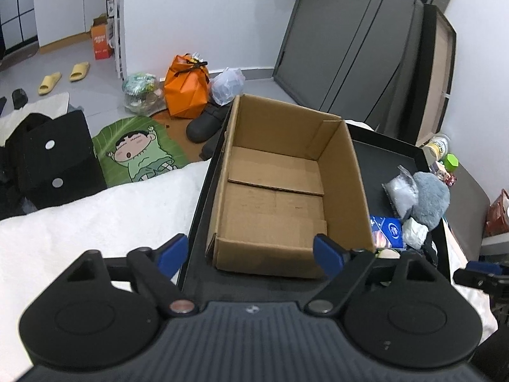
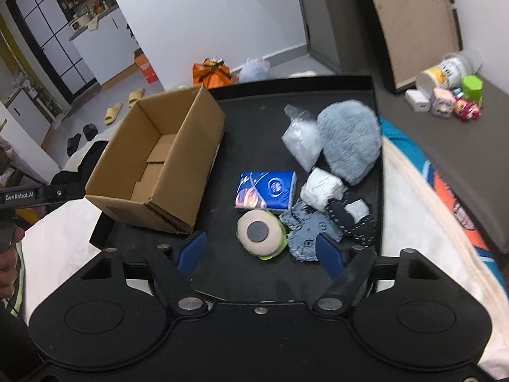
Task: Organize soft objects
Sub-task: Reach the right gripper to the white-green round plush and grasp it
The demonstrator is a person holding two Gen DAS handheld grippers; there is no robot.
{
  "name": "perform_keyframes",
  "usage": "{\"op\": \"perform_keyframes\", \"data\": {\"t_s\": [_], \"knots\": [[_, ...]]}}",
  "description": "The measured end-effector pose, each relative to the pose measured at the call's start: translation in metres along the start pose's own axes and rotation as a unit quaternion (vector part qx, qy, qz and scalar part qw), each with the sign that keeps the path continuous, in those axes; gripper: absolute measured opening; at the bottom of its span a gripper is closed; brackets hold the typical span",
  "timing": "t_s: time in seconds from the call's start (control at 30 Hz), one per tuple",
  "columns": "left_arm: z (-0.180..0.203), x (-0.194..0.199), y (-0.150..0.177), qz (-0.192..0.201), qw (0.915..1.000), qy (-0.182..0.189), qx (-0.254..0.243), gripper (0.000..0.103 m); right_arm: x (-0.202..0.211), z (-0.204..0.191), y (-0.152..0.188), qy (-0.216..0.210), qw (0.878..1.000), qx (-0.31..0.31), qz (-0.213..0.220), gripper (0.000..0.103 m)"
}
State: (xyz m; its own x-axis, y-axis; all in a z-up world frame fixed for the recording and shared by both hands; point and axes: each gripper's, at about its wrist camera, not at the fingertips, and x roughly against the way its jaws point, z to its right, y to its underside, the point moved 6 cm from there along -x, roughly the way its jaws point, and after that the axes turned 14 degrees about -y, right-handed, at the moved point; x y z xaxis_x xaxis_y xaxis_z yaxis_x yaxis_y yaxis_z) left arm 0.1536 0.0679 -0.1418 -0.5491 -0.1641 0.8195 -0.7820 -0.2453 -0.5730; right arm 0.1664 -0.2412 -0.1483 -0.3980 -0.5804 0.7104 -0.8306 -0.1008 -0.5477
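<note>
The right gripper (image 2: 259, 253) hangs with its blue fingers spread wide and nothing between them. Just past its tips, at about 12 o'clock in the right wrist view, lies a round plush piece (image 2: 259, 234) with a dark centre, and a blue knit cloth (image 2: 307, 234) touches the right finger at 1 o'clock. Further out sit a blue tissue pack (image 2: 265, 189), a white wrapped bundle (image 2: 321, 189), dark dotted socks (image 2: 350, 218), a clear bag (image 2: 300, 141) and a fluffy grey plush (image 2: 350, 140), all crowded toward the right side of the black tray (image 2: 254, 108).

The left gripper (image 1: 251, 251) is equally wide and empty, poised at the near wall of the cardboard box (image 1: 276, 203), which sits at 10 o'clock in the right wrist view.

The box holds nothing (only its folded bottom flaps show), so I judge the sorting has barely begun: every soft item is still to be moved.

Room looks good. The box mouth is open and upright, bare tray lies between box and pile, and the raised tray rim at 3 o'clock hems the socks in closely.
</note>
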Motion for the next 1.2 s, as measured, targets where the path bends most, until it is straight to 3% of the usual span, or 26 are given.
{"op": "perform_keyframes", "data": {"t_s": [0.17,0.4,0.9,1.13,1.2], "knots": [[-0.002,-0.015,-0.002,-0.014,0.9999,-0.003,0.008,0.07,-0.022,0.001,0.001,-0.007,1.0,-0.002,-0.024,0.072],[-0.005,-0.038,-0.005,-0.029,0.9994,0.001,0.02,0.054,-0.051,0.01,0.0,-0.006,0.998,-0.006,-0.055,0.061],[-0.011,-0.065,-0.013,-0.046,0.9982,-0.01,0.037,0.02,-0.097,0.017,0.0,0.004,0.995,0.003,-0.103,0.061],[-0.013,-0.068,-0.012,-0.046,0.9982,-0.012,0.035,0.014,-0.11,0.012,0.003,0.023,0.992,0.036,-0.115,0.061],[-0.013,-0.066,-0.011,-0.044,0.9984,-0.011,0.034,0.013,-0.11,0.013,0.003,0.028,0.992,0.04,-0.116,0.057]]}}
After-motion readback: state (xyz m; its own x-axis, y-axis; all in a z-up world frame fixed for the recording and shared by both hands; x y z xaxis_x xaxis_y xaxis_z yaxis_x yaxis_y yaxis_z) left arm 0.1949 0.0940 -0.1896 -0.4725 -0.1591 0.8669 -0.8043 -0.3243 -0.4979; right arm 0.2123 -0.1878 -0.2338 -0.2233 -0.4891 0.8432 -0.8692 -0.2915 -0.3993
